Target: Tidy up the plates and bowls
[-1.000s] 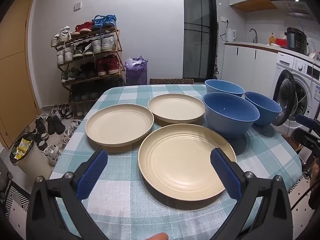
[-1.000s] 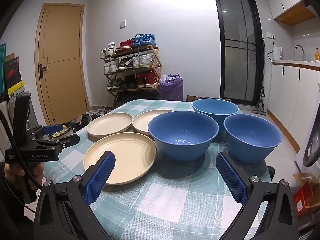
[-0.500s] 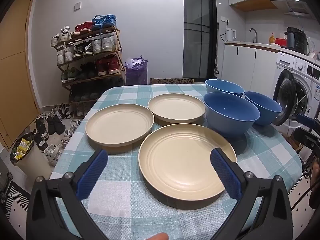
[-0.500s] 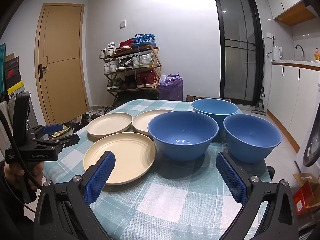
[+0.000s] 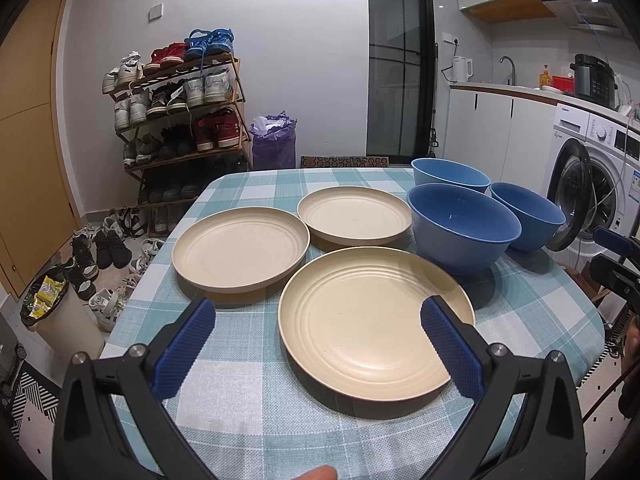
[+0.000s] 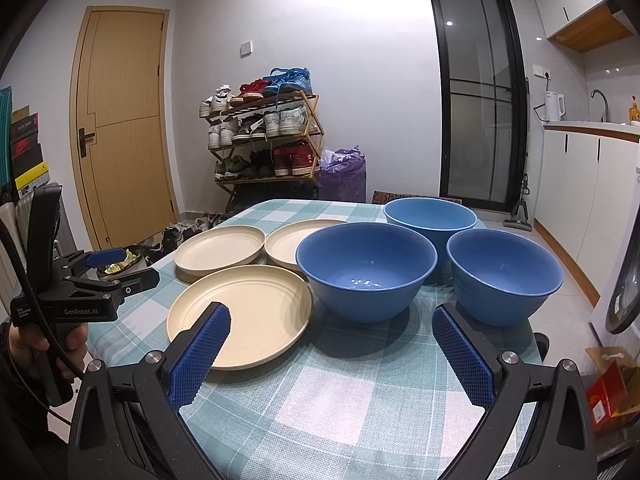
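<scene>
Three cream plates lie on the checked tablecloth: a near plate (image 5: 372, 324) (image 6: 244, 316), a left plate (image 5: 240, 248) (image 6: 220, 249) and a far plate (image 5: 354, 216) (image 6: 288, 246). To their right stand three blue bowls: a near bowl (image 5: 462, 226) (image 6: 366, 270), a far bowl (image 5: 450, 174) (image 6: 430, 216) and a right bowl (image 5: 528, 214) (image 6: 504, 276). My left gripper (image 5: 318, 320) hangs open over the near plate's front left. In front of the near bowl my right gripper (image 6: 330, 328) is open and holds nothing. The left gripper (image 6: 110, 266) also shows at the table's left edge.
The table (image 5: 248, 404) is round-edged with a teal checked cloth. A shoe rack (image 5: 180, 120) and a purple bag (image 5: 274, 144) stand behind it. A bin (image 5: 56, 312) and loose shoes lie on the floor at the left, a washing machine (image 5: 592, 184) at the right.
</scene>
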Demonstrator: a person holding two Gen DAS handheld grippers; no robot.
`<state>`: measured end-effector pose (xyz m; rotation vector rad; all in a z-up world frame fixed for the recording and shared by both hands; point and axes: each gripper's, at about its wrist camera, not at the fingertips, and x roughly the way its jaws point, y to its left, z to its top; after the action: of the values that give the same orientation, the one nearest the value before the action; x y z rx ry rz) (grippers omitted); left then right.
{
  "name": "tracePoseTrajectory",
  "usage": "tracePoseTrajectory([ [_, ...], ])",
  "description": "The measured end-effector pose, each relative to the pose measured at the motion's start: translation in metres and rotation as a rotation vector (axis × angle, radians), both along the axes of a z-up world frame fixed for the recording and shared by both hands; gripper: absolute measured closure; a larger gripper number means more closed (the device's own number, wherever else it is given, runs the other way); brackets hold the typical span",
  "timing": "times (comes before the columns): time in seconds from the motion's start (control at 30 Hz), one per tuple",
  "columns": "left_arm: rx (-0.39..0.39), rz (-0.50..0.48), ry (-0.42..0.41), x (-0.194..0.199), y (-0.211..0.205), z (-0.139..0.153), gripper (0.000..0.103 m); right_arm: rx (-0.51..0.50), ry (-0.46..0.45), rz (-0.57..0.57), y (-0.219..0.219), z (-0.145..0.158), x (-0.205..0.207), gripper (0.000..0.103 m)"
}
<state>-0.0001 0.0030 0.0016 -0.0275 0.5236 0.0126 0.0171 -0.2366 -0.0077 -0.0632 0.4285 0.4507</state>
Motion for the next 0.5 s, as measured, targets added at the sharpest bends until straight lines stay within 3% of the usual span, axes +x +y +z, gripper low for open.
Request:
tracePoseTrajectory([
  [0.5,0.0,0.0,0.0,0.0004,-0.0001,0.0,0.0,0.002,0.0,0.0,-0.0017,0.0022,0.0006,0.0],
])
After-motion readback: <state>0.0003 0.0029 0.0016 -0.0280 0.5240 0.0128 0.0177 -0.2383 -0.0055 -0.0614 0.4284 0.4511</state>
